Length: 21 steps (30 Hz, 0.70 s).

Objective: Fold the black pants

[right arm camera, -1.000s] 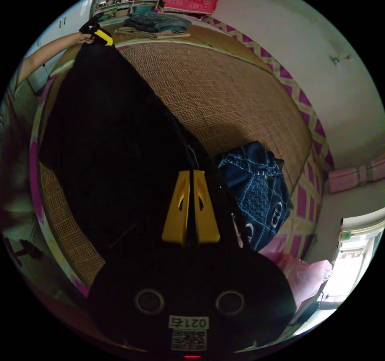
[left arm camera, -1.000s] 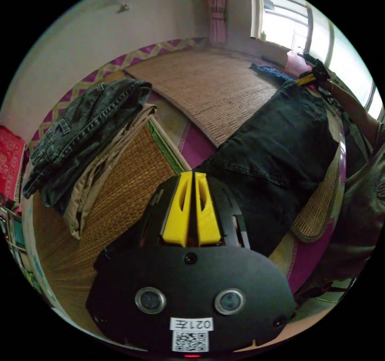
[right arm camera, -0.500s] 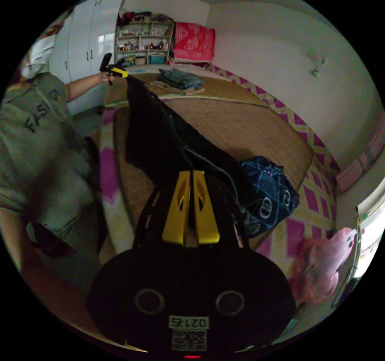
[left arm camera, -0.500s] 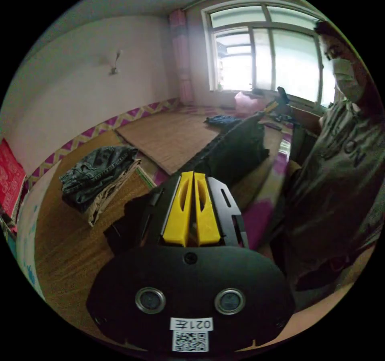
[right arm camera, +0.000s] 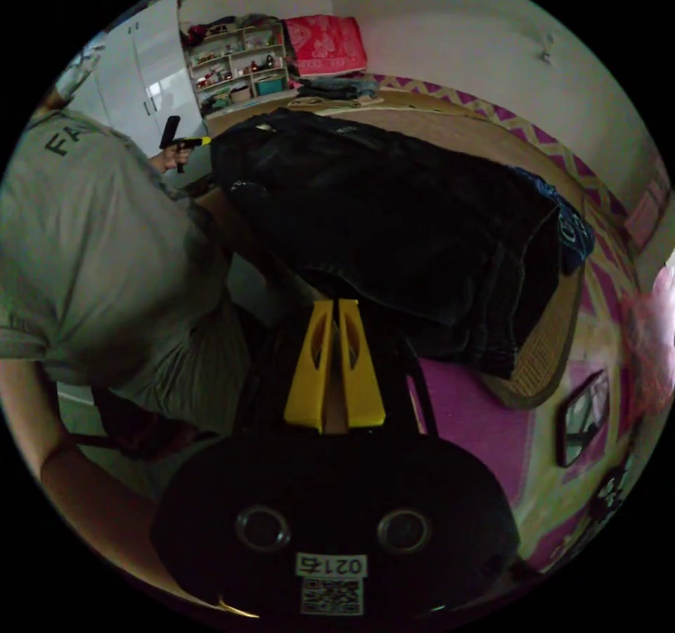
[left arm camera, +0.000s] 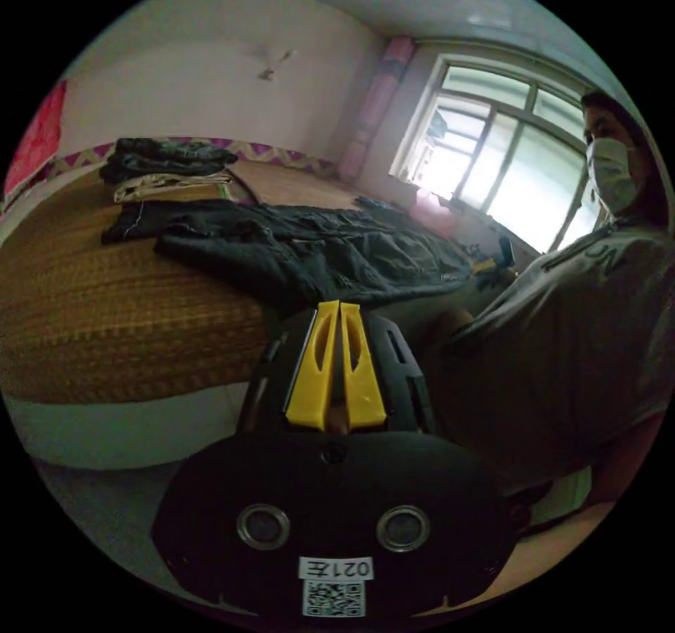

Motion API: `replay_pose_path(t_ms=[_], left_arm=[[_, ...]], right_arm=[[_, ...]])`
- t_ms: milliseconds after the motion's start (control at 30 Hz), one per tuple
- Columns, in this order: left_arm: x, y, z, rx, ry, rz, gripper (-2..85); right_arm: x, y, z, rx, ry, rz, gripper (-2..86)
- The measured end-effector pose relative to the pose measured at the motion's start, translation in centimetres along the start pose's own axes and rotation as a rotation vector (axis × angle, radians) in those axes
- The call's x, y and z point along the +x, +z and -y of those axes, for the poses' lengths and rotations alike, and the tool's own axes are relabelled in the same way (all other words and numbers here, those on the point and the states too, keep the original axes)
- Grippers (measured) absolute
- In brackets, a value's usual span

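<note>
Black pants (left arm camera: 309, 253) lie spread across the mat-covered bed (left arm camera: 105, 323), frame centre. Left claw (left arm camera: 332, 309) and right claw (right arm camera: 335, 306) pressed together, pinching the near edge, I judge. Next: flatten wrinkles before folding.

Def a bedroom in someone's home. Big bed platform w/ woven straw mat (left arm camera: 105, 309) on top, folded clothes stack (left arm camera: 165, 165) at the far end by the wall. Cluttered shelf unit (right arm camera: 235, 70) next to white wardrobe doors (right arm camera: 151, 74), red patterned cloth (right arm camera: 325, 43) hung up, big window (left arm camera: 506, 169) w/ pink curtain (left arm camera: 376, 109). Plain walls, purple zigzag trim.
</note>
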State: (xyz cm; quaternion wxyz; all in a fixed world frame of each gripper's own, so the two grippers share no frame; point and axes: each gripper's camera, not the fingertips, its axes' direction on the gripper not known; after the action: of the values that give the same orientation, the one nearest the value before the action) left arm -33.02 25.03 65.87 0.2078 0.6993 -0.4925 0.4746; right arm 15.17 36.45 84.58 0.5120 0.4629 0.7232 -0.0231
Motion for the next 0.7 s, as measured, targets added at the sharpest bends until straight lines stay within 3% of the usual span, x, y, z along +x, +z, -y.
replay_pose_path(t_ms=[67, 167, 233, 333, 500, 567, 667, 700], left_arm=[[0.3, -1.7, 1.0, 0.055, -0.040, 0.058, -0.1], [3.0, -3.6, 4.4, 0.137, -0.041, 0.314, 4.3], [4.9, -1.5, 8.0, 0.002, 0.022, 0.505, 10.4], [4.7, 1.8, 11.1, -0.135, 0.035, 0.635, 13.4], [1.5, 4.3, 13.8, -0.301, -0.023, 0.846, 7.6], [0.9, 2.0, 14.8, -0.250, -0.046, 0.808, 2.7], [-0.6, -6.8, 15.9, 0.080, -0.188, 0.736, -0.3], [-1.5, -11.0, 15.6, 0.243, -0.242, 0.636, -0.5]], right_arm=[[-0.1, -0.4, -0.4, 0.030, 0.028, -0.018, -0.7], [-0.2, -1.7, -0.8, 0.052, 0.066, -0.026, -0.6], [-0.3, -2.8, -1.0, 0.057, 0.080, -0.037, -0.6], [-0.4, -4.0, -1.3, 0.067, 0.093, -0.038, -0.6], [-0.1, -5.9, -1.8, 0.089, 0.116, -0.029, -0.6], [-0.1, -6.7, -1.9, 0.090, 0.116, -0.028, -0.6], [-0.1, -7.8, -1.9, 0.090, 0.116, -0.034, -0.7], [0.0, -8.2, -2.0, 0.091, 0.119, -0.035, -0.7]])
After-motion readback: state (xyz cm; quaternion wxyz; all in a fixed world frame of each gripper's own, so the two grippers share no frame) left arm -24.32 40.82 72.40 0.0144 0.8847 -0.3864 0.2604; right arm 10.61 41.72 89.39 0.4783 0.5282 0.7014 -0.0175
